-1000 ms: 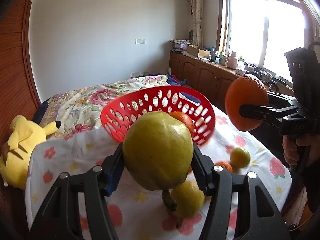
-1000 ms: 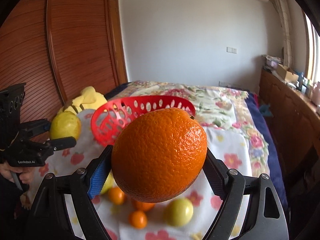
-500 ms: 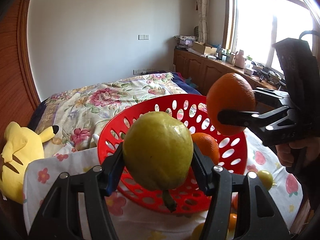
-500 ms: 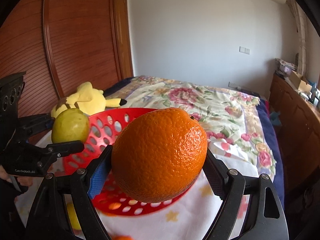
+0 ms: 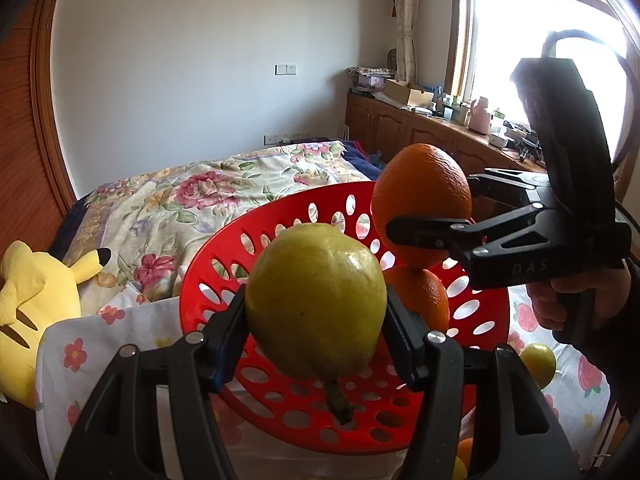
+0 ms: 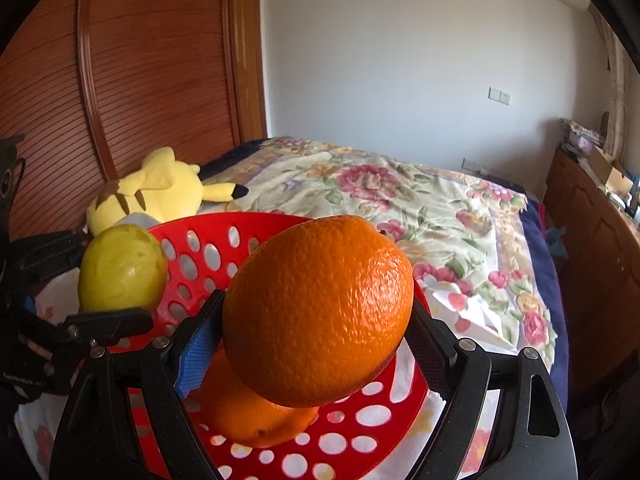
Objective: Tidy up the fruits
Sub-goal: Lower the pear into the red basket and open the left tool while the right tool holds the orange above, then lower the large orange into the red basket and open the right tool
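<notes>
A pear (image 5: 316, 300) is clamped in the left gripper (image 5: 316, 320), a large orange (image 6: 318, 322) in the right gripper (image 6: 316, 344) — both held over the red basket (image 5: 280, 396), apparently for dropping beside the orange (image 6: 252, 408) already inside.

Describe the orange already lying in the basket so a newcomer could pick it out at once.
Find the red perforated basket on the floral tablecloth. On its floor lies an orange, directly under the larger orange held in the right tool. It is the only fruit resting in the basket, held by no tool.
</notes>
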`<state>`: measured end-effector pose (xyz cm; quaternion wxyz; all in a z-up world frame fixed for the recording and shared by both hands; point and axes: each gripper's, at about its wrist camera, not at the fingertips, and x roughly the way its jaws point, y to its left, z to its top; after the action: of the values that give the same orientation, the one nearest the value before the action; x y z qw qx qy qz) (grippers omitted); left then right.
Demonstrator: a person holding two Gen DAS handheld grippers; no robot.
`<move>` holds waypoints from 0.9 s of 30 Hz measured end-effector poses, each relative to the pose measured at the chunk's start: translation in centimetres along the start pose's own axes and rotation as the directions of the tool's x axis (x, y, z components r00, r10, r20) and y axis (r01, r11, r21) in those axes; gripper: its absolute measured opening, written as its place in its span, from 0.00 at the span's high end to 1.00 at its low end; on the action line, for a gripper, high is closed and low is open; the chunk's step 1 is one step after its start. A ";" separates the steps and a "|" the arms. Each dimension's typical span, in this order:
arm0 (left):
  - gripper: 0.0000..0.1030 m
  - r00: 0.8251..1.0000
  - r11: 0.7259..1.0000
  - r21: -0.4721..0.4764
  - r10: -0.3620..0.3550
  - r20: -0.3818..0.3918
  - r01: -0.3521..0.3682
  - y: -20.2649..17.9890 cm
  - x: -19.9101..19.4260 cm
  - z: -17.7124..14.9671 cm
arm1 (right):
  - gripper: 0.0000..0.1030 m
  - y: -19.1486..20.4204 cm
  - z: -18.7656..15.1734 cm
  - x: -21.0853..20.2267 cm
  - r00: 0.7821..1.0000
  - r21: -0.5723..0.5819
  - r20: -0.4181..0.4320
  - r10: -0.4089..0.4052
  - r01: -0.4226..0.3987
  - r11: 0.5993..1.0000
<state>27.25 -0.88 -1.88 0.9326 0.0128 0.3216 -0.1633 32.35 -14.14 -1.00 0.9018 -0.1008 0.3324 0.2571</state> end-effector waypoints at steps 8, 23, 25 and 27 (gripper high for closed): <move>0.41 0.999 1.000 0.014 0.009 -0.047 -0.008 -0.3 1.0 -0.3 | 0.16 0.1 0.9 1.5 0.999 -0.010 -0.040 -0.018 0.017 1.000; 0.40 1.000 1.000 0.003 0.022 0.000 -0.022 -0.1 -0.6 0.2 | 0.16 1.1 1.6 3.6 0.994 -0.080 -0.104 -0.031 0.022 0.997; 0.40 1.000 1.000 -0.005 0.027 0.006 -0.027 0.1 -1.1 0.2 | 0.16 1.4 1.6 3.7 0.994 -0.093 -0.107 -0.034 0.024 0.995; 0.40 0.999 0.999 -0.011 0.033 0.014 -0.033 0.4 -1.7 0.2 | 0.16 1.5 1.8 3.6 0.994 -0.091 -0.112 -0.020 0.010 0.996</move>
<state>26.25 -0.03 -0.78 0.9375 0.0118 0.3157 -0.1461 34.87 -10.81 -2.05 0.8781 -0.1581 0.3700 0.2589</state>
